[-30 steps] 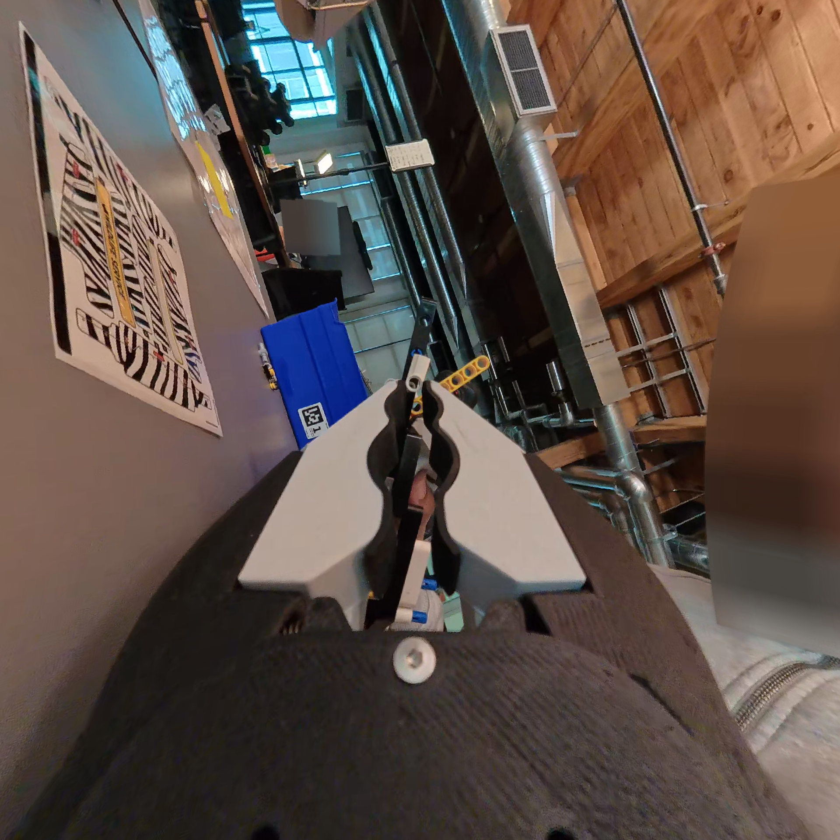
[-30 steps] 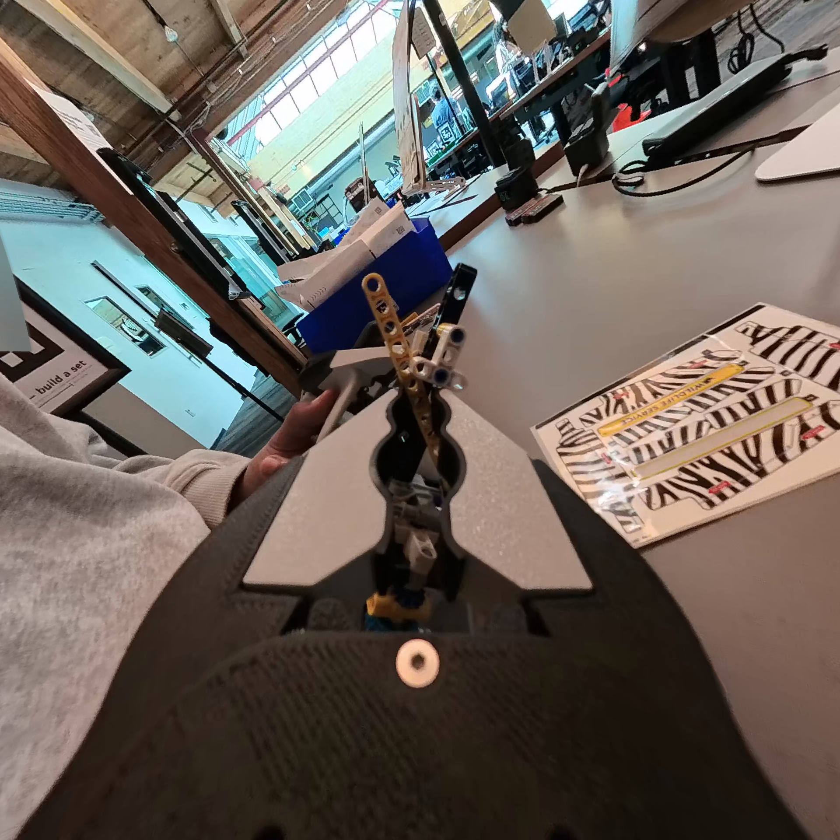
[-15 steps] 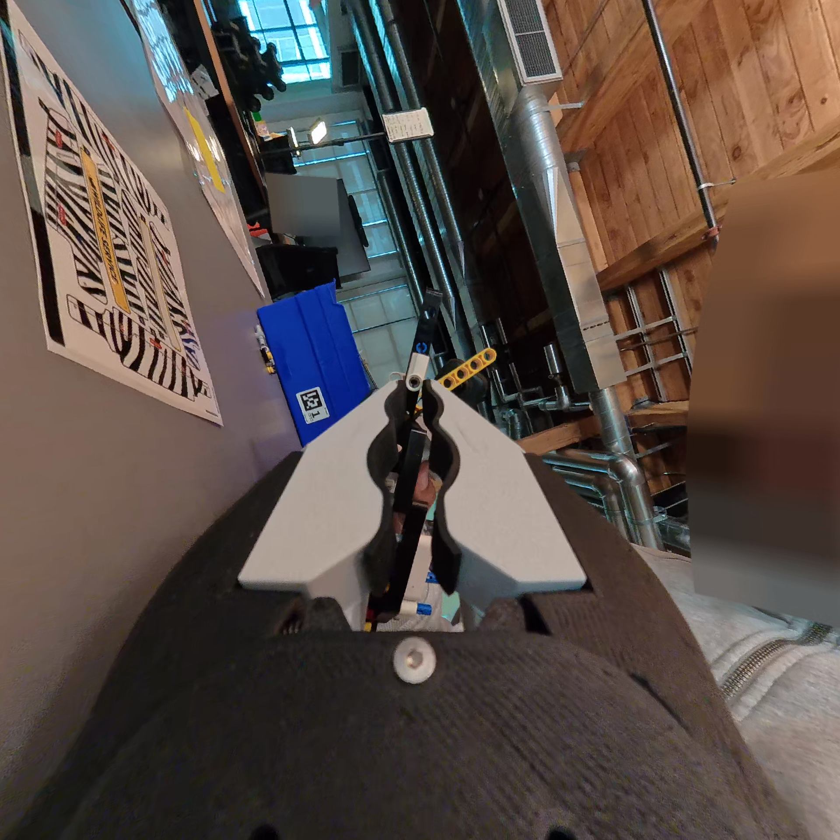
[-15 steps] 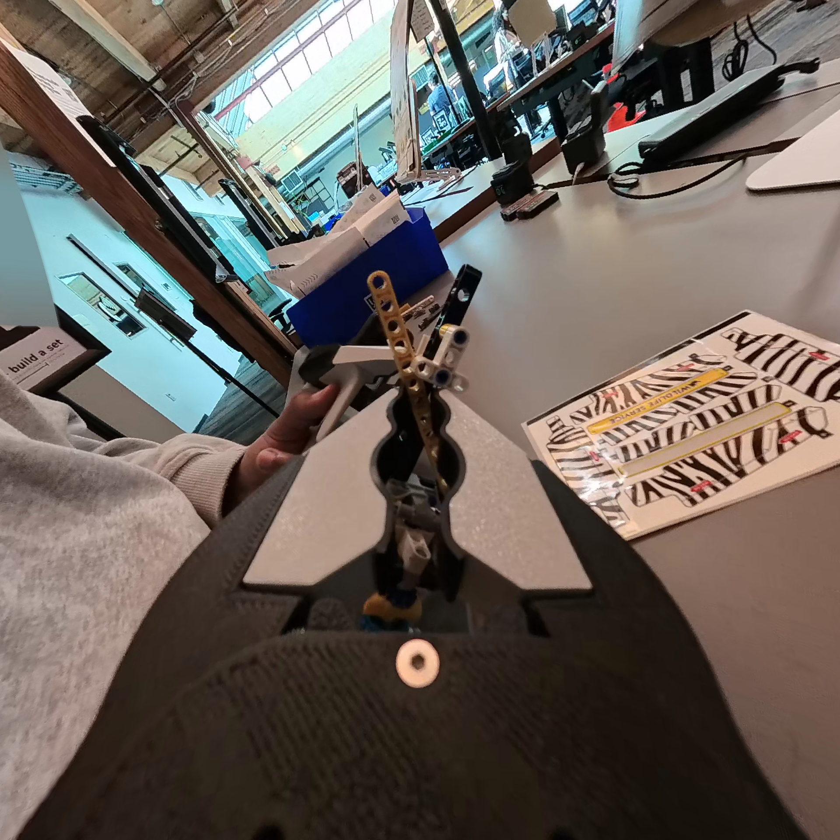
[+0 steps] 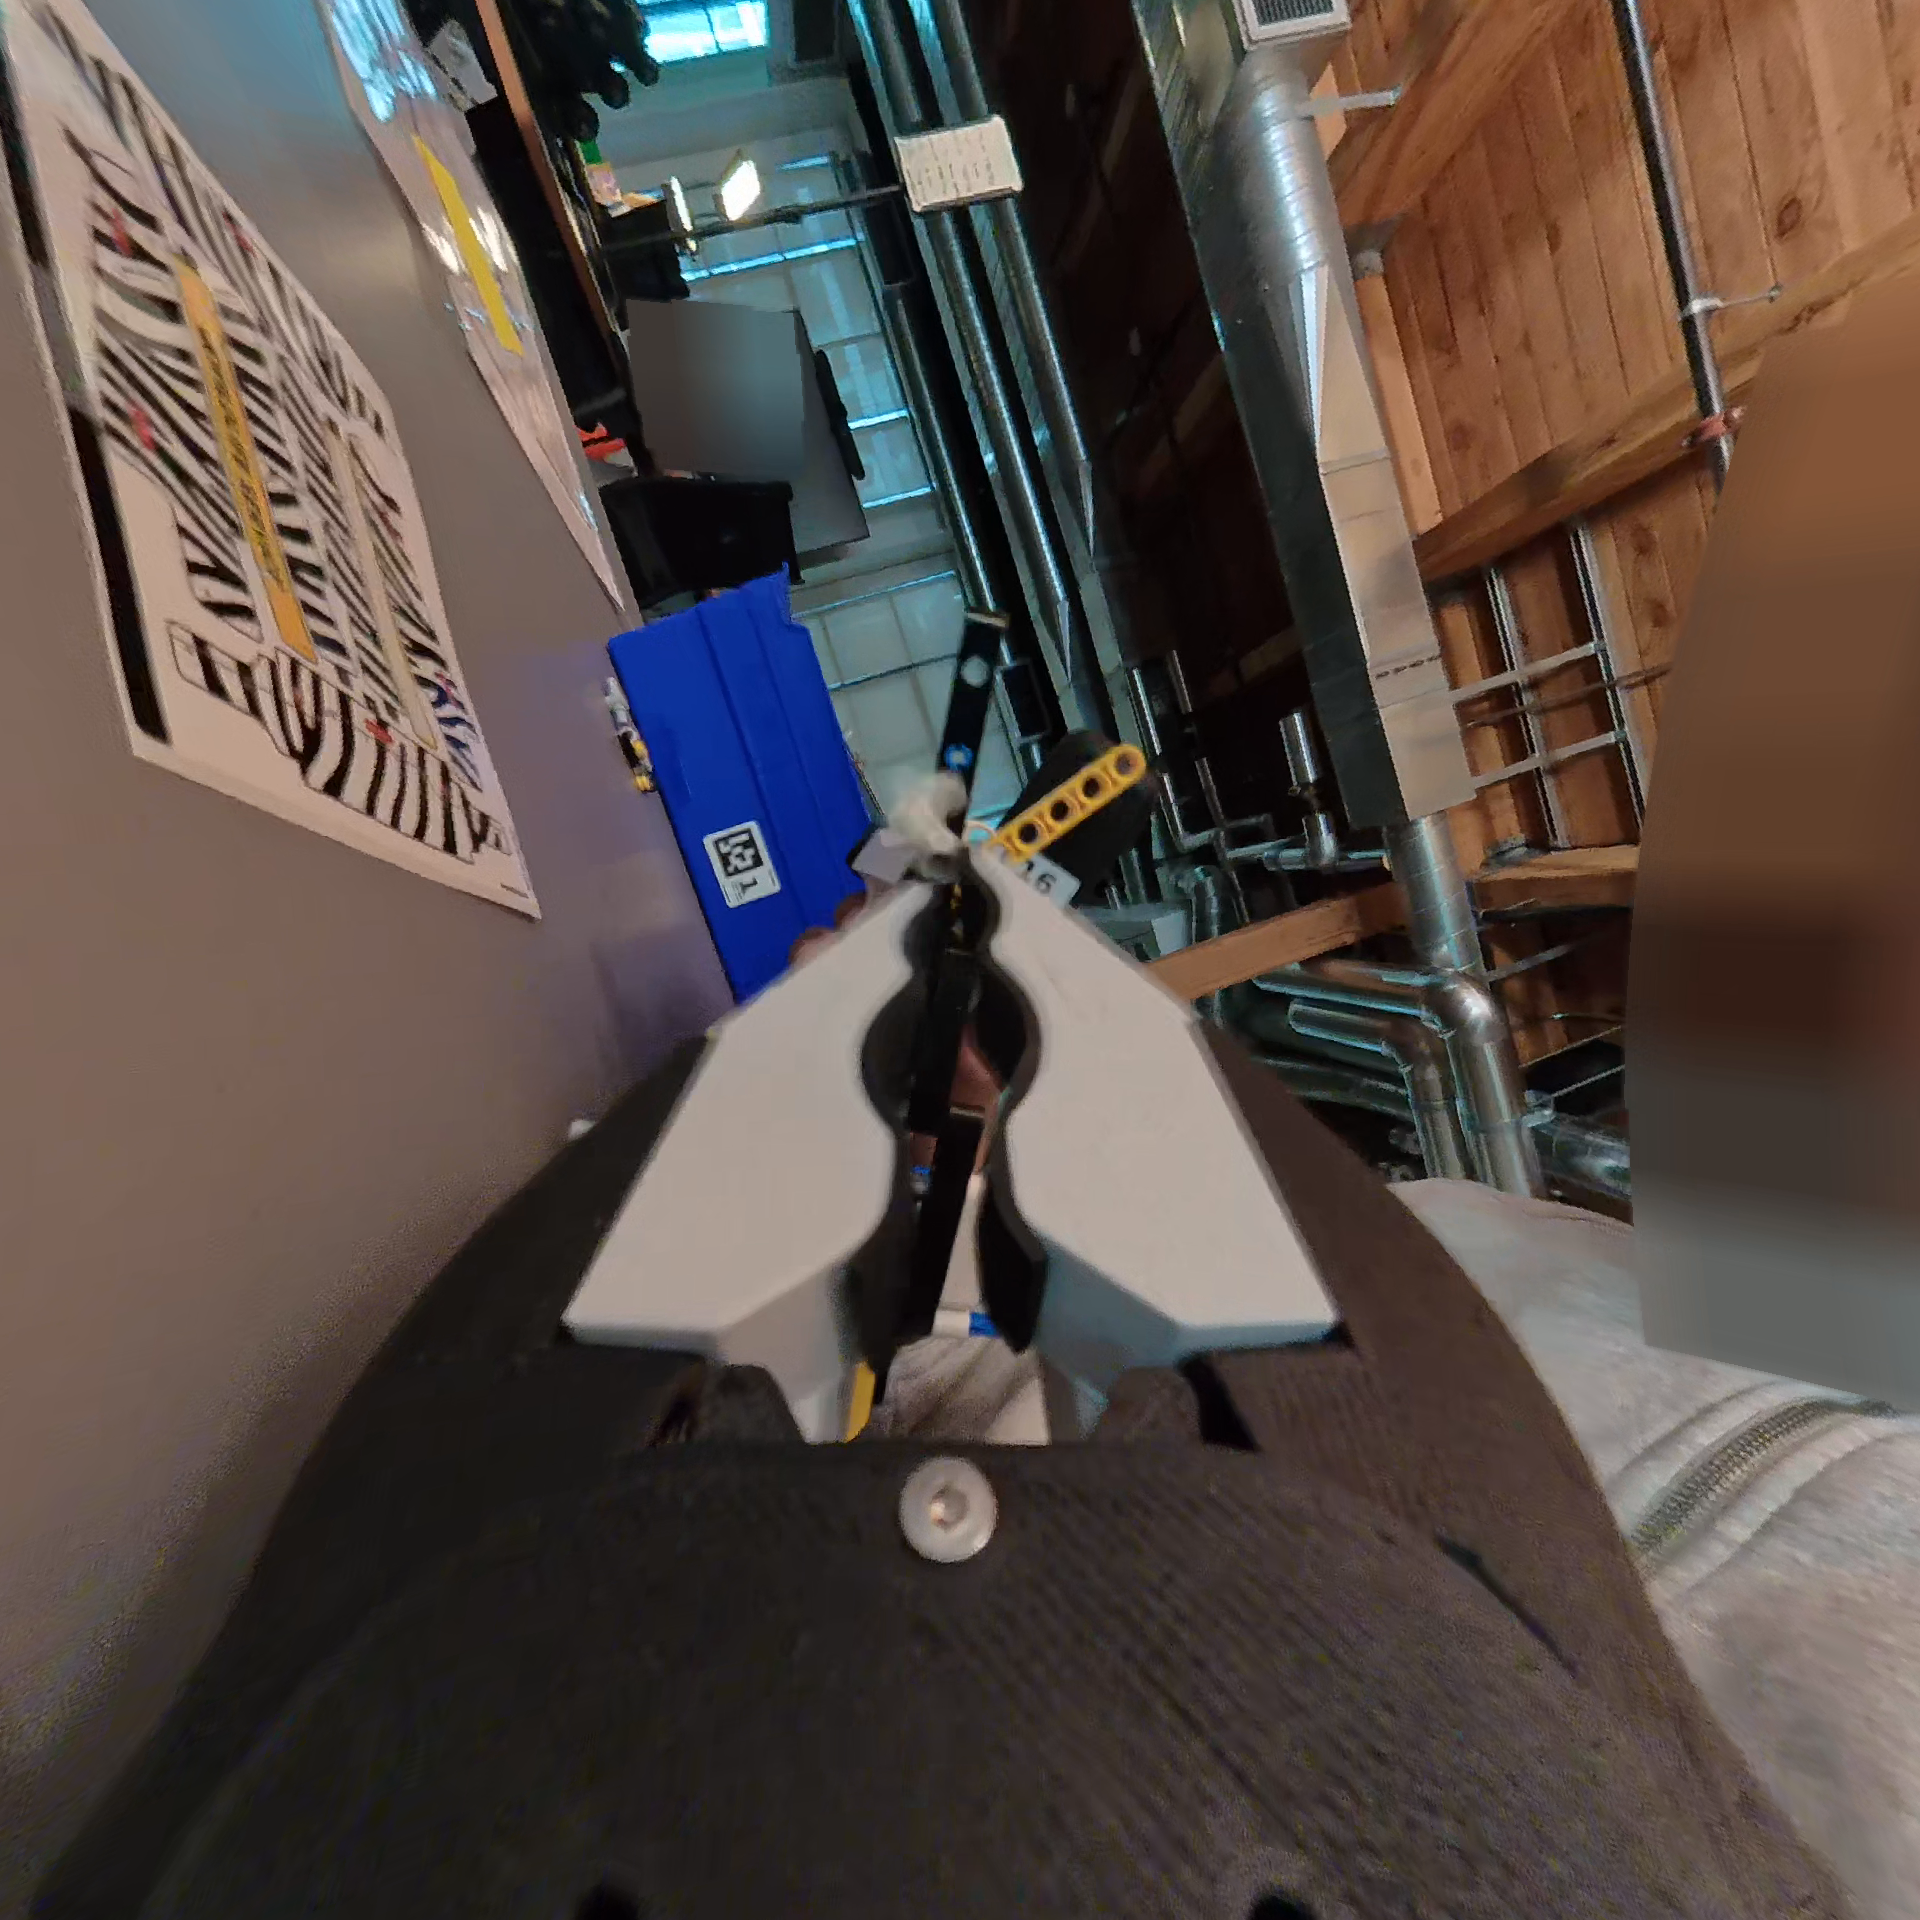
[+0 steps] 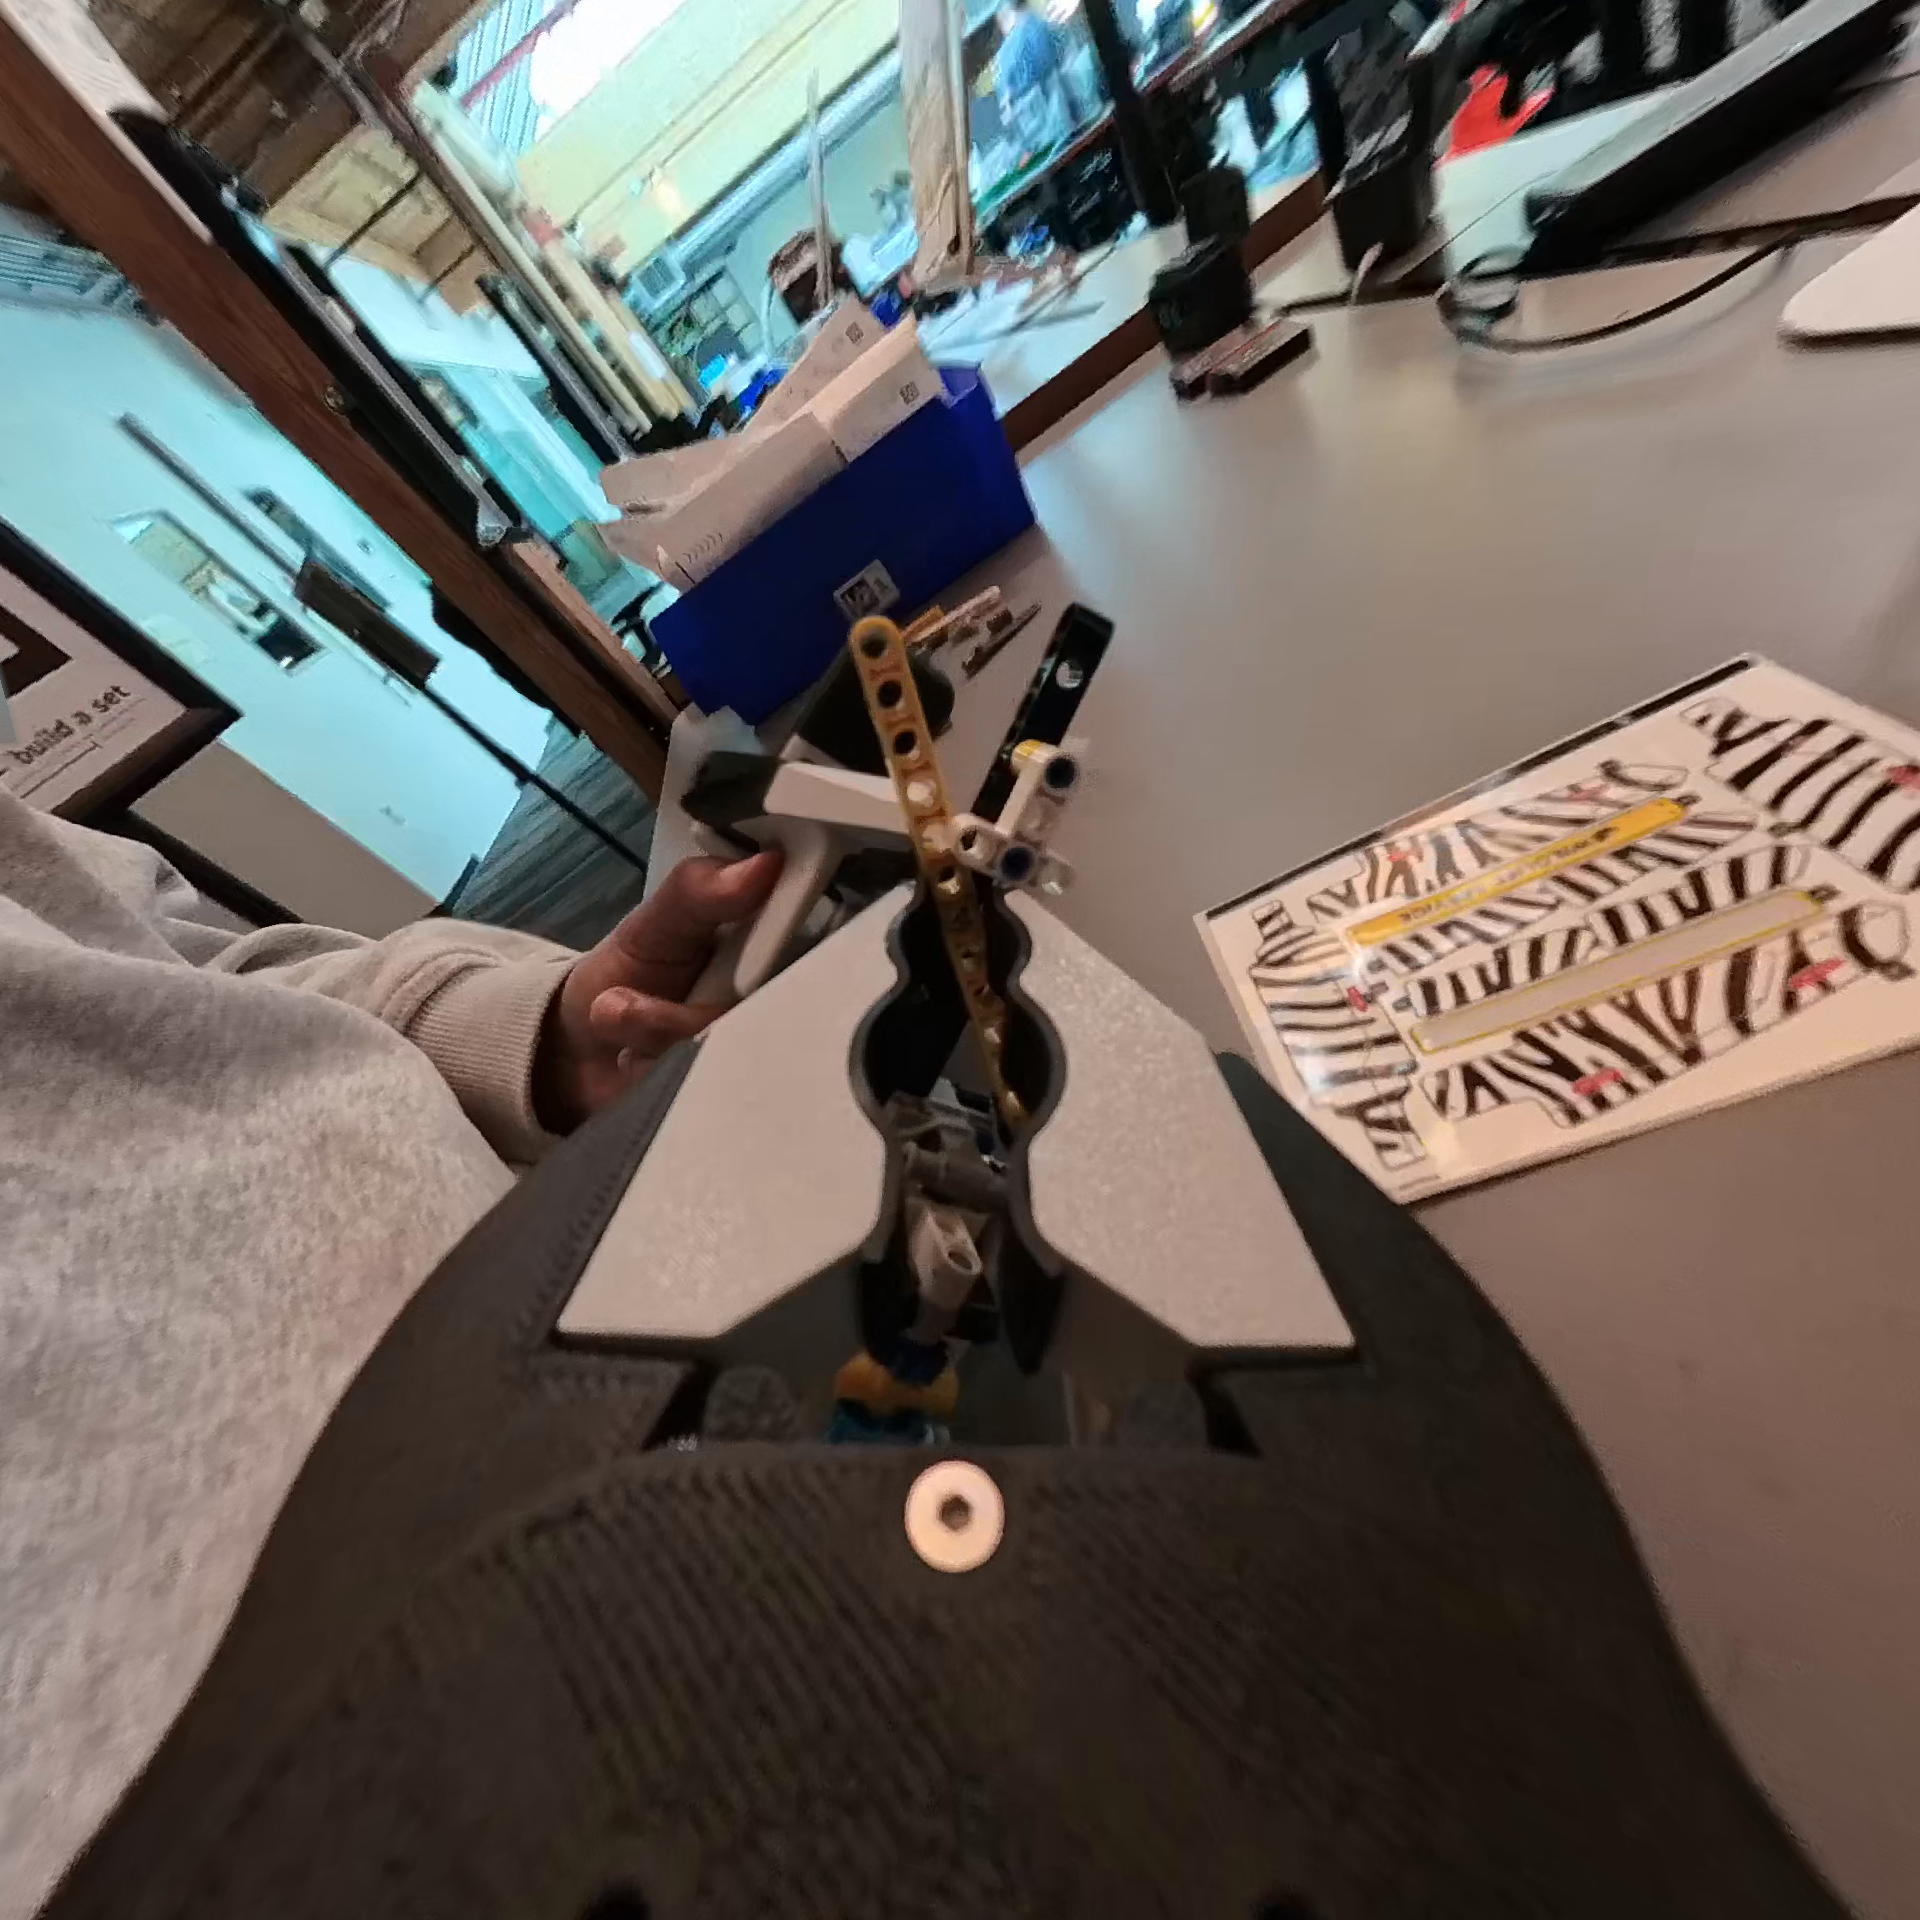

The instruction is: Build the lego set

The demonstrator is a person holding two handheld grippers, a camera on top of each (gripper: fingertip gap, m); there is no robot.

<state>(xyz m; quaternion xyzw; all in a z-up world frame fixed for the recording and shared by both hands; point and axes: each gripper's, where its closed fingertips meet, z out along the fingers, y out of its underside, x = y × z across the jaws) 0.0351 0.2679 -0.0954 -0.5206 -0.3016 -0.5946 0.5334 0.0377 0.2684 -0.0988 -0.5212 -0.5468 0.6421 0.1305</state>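
I hold a small Lego assembly in the air above the grey table [image 6: 1351, 499]. My left gripper [image 5: 961, 883] is shut on its black beam [image 5: 977, 675], which runs between the fingers. White connectors [image 5: 930, 816] and a yellow holed beam [image 5: 1075, 800] sit just past the tips. My right gripper [image 6: 961, 894] is shut on the yellow beam [image 6: 904, 748], which crosses the black beam [image 6: 1060, 675] at the white connectors [image 6: 1023, 821]. The left gripper [image 6: 769, 800], in a hand [image 6: 665, 966], reaches in from the left.
A zebra-striped sticker sheet [image 6: 1579, 935] lies on the table at the right and shows in the left wrist view [image 5: 260, 520]. A blue bin [image 6: 852, 582] with papers stands behind, also in the left wrist view [image 5: 748, 769]. Loose Lego parts [image 6: 977, 623] lie beside it. Cables and devices line the far edge. My left and right fingertips are right by each other.
Both grippers have shifted slightly with the assembly still held. In the right wrist view the left gripper and hand have come closer to the yellow beam. The frames now are motion-blurred.
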